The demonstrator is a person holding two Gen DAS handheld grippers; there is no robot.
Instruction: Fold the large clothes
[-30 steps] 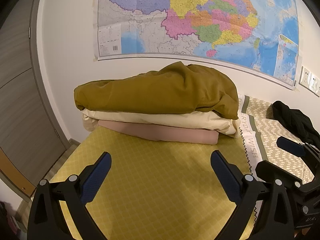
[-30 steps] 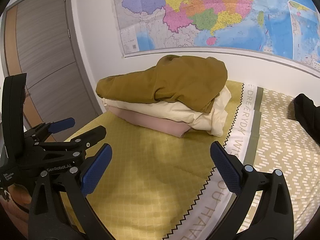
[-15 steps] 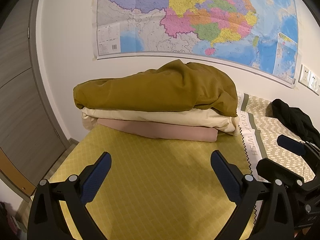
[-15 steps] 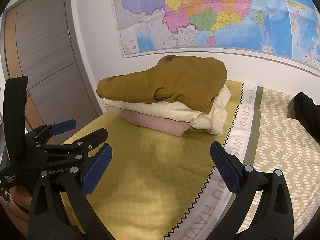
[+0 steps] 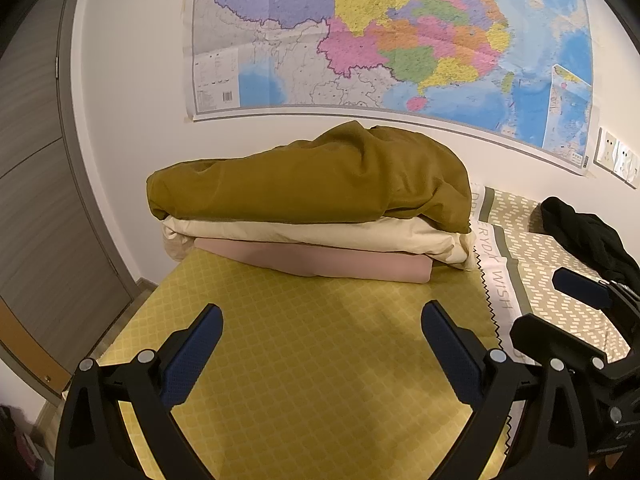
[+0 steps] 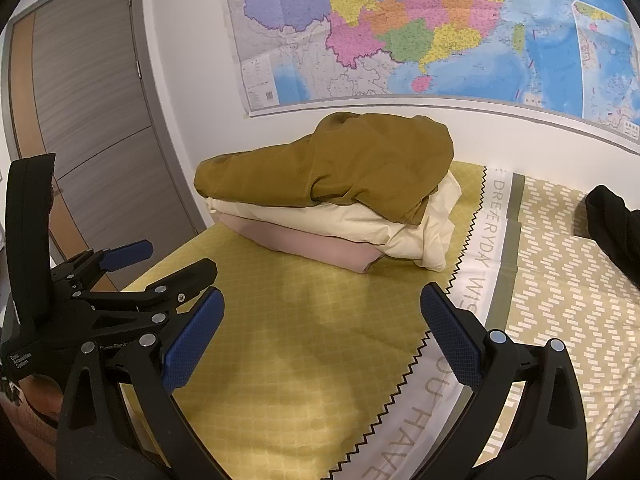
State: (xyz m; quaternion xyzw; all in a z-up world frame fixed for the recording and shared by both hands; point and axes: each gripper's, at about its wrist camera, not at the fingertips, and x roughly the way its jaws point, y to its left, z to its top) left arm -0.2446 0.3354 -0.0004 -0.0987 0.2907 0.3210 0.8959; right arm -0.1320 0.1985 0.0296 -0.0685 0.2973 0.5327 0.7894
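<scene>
At the far left a grey wood-grain door (image 6: 92, 120) stands beside the bed, whose left edge drops off near it. The bed cover (image 5: 320, 360) is a yellow sheet with a fine pale lattice print, smooth and bare in front of both tools, leaving open room between them and the clothes. The left gripper (image 5: 320, 344) hovers over this bare stretch with its jaws spread wide, holding nothing; its blue pads (image 5: 192, 356) are finely textured. The right gripper (image 6: 320, 336) hangs just beside it, jaws likewise spread and empty.

Toward the back, against the white wall, sits the stack of folded clothes: a flat pink garment (image 5: 332, 264) at the bottom, a cream garment (image 5: 320, 234) on it, and on top a mustard-brown garment (image 5: 312, 180), soft and humped, its right end draping over the cream layer. Above hangs a colourful wall map (image 5: 380, 32).

Right of the stack a black zigzag line and a white band with grey lettering (image 6: 480, 240) border the yellow cloth, then a brick-patterned section (image 6: 560, 280). A crumpled black garment (image 5: 584, 236) lies at the far right, well apart from the stack.
</scene>
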